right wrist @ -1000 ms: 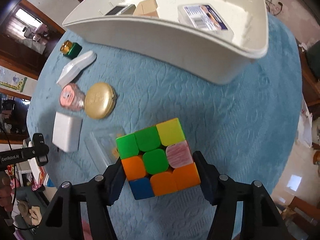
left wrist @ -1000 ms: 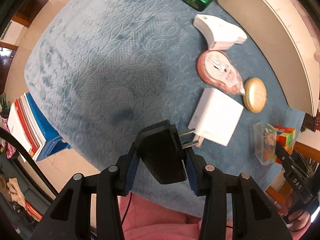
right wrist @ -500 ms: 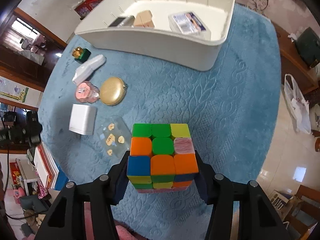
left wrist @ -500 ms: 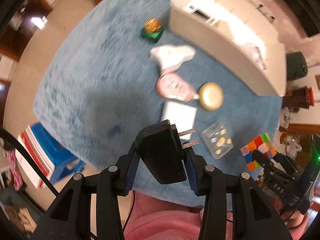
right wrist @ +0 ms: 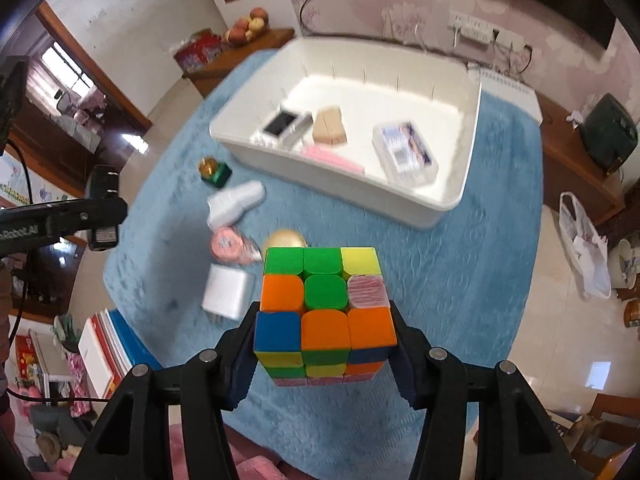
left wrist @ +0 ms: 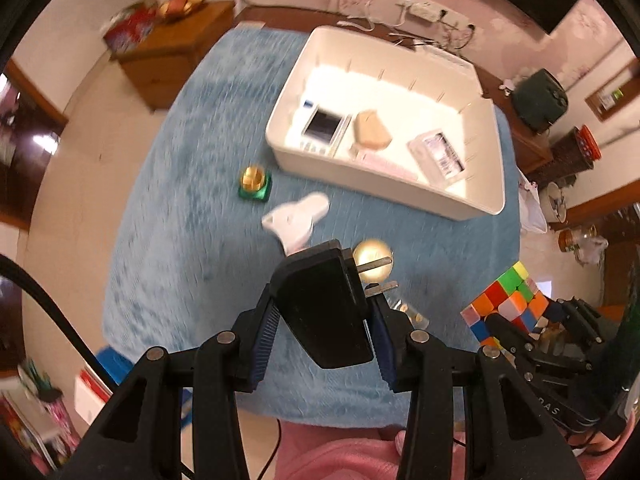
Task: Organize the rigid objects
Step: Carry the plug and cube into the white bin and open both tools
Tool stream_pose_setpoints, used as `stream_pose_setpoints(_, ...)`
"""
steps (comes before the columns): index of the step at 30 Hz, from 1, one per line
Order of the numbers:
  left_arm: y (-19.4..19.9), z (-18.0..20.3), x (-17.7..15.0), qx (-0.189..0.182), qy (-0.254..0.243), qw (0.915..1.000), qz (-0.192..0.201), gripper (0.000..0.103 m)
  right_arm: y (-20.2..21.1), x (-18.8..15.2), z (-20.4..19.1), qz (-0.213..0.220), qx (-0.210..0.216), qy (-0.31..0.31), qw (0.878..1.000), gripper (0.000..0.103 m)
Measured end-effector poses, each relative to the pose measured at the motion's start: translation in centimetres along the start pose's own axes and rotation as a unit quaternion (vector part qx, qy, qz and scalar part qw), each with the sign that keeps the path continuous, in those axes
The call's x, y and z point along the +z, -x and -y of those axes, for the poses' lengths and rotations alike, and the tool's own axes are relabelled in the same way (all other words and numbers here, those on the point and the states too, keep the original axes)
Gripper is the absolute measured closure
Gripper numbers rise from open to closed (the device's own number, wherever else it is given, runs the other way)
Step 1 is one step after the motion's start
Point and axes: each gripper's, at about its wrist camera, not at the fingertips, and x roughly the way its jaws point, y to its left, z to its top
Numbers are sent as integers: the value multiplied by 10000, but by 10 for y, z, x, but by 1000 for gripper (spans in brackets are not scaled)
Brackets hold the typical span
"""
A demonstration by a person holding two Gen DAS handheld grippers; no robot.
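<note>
Our left gripper [left wrist: 324, 312] clamps the black plug adapter [left wrist: 326, 304], our right gripper [right wrist: 326, 328] clamps the puzzle cube [right wrist: 324, 304], both short of the white bin [right wrist: 452, 196]; blur smears the bin's contents.

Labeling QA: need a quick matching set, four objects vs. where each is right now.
Objects:
1. black plug
2. cube
3. phone
4. white charger

Places:
A. inside white bin
B. on blue cloth
C. in left hand-held gripper
D. in right hand-held gripper

Pairs: 1-C, 2-D, 3-A, 4-B
</note>
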Motion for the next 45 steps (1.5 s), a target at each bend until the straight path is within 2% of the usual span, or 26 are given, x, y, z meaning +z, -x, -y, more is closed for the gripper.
stream_pose_setpoints(10,18,3,54,-227,-518,9975,416,57,36,48,-13,791,-234,-363,9959,46)
stream_pose_setpoints(17,24,4,98,-381,-786,9929,813,57,42,87,-10,1288,-316,-698,9887,46)
stream_pose_setpoints(20,21,3,115,-613,-866,9895,978,57,38,102,-6,1526,-448,-835,9837,46)
stream_pose_setpoints(24,12,2,135,-921,-926,9839,1220,57,27,116,6,1762,-407,-1226,9758,46)
stream_pose_setpoints(30,-13,1,159,-1245,-994,9754,1526,57,2,136,28,1820,-276,-1593,9699,45)
stream_pose_setpoints(34,-30,3,169,-1317,-1043,9703,1738,56,-13,145,43,1804,-246,-1787,9669,45)
stream_pose_setpoints(41,-61,5,183,-1326,-898,9763,1456,56,-36,152,61,1554,-256,-1935,9684,45)
stream_pose_setpoints(45,-65,5,187,-1354,-815,9763,1476,46,-43,152,67,1498,-186,-2062,9668,44)
